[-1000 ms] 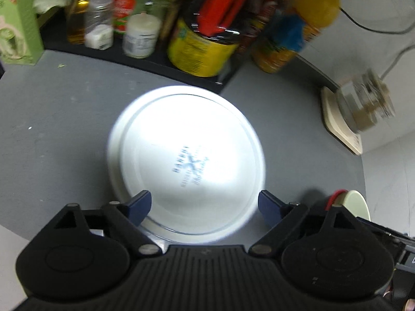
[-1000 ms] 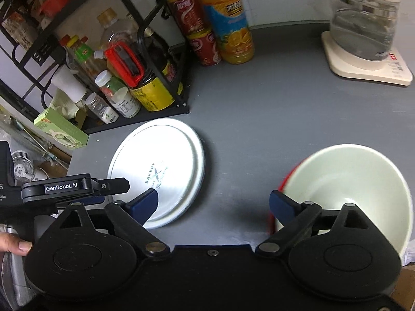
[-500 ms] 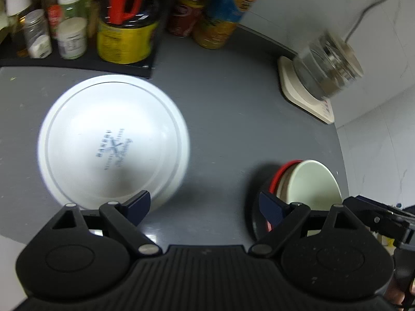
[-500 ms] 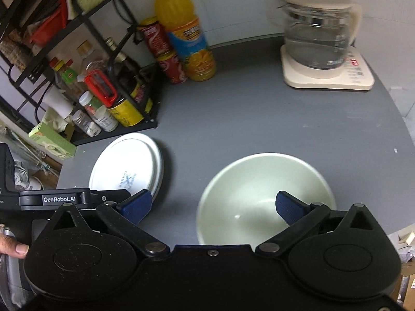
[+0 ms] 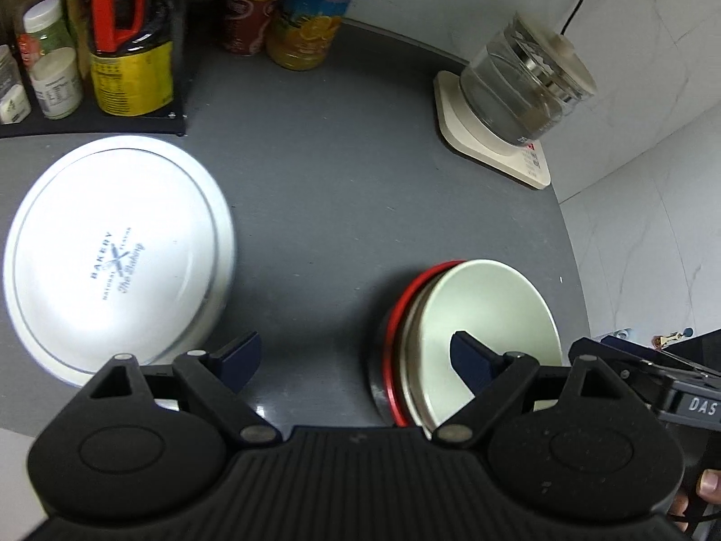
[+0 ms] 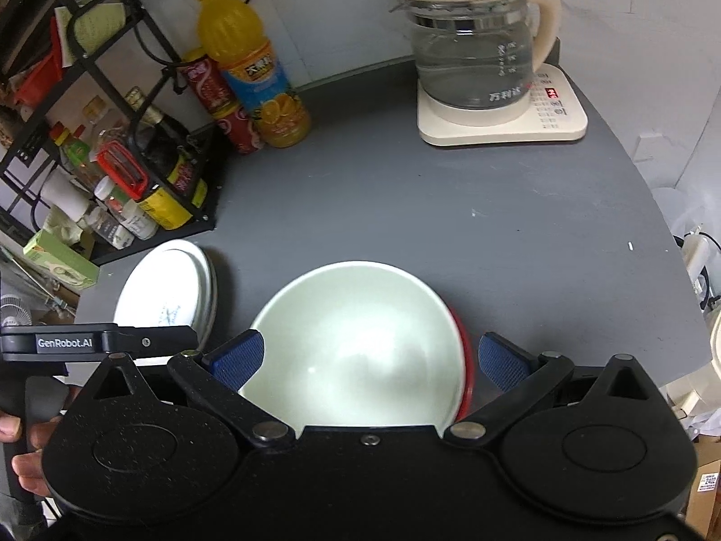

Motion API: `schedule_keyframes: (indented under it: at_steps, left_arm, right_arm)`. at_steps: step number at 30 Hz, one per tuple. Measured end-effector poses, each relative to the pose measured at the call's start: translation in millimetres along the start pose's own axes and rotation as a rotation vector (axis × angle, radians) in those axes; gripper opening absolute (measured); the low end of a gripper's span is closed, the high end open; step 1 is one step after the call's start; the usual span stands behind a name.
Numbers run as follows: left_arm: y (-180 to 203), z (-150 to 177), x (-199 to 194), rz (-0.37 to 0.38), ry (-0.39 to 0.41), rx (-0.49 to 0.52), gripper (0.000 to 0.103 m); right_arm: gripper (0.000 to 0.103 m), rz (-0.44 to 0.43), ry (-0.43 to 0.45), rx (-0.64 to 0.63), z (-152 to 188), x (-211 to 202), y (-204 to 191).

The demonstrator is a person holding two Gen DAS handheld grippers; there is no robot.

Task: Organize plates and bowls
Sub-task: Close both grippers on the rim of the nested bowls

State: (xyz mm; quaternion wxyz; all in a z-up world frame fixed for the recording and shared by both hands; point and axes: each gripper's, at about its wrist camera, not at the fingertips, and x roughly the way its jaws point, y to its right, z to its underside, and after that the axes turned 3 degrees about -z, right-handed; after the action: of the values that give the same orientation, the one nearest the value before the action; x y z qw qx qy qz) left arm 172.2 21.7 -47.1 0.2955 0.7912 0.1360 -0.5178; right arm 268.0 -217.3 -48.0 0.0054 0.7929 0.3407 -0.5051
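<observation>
A white plate [image 5: 112, 252] with blue print lies on the grey round table [image 5: 338, 189], left of my left gripper [image 5: 356, 358]. That gripper is open and hovers over bare table between the plate and a stack of bowls. The pale green bowl [image 5: 491, 329] sits nested in a red-rimmed bowl [image 5: 396, 329] near the table's front edge. My right gripper [image 6: 369, 358] is open, with its blue pads on either side of the pale green bowl [image 6: 356, 342] from above, not touching it. The plate [image 6: 166, 288] shows at that view's left.
A black rack [image 6: 135, 144] with bottles and jars stands at the back left. An orange juice bottle [image 6: 252, 67] and a red can [image 6: 216, 99] stand beside it. A glass kettle [image 6: 477, 45] on a cream base is at the back right. A person's fingers [image 6: 27, 464] hold the left tool.
My left gripper has swung right, off the plate toward the bowl stack. My right gripper has moved until the pale green bowl sits centred between its fingers.
</observation>
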Motion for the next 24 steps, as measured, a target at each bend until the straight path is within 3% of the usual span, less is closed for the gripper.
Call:
schedule_keyframes:
  at_steps: [13, 24]
  left_arm:
    - [31, 8, 34, -0.015, -0.077, 0.034, 0.089]
    - [41, 20, 61, -0.080, -0.120, 0.034, 0.083]
  right_arm:
    - [0.103, 0.011, -0.102, -0.004, 9, 24, 34]
    - [0.103, 0.018, -0.168, 0.000, 17, 47, 48]
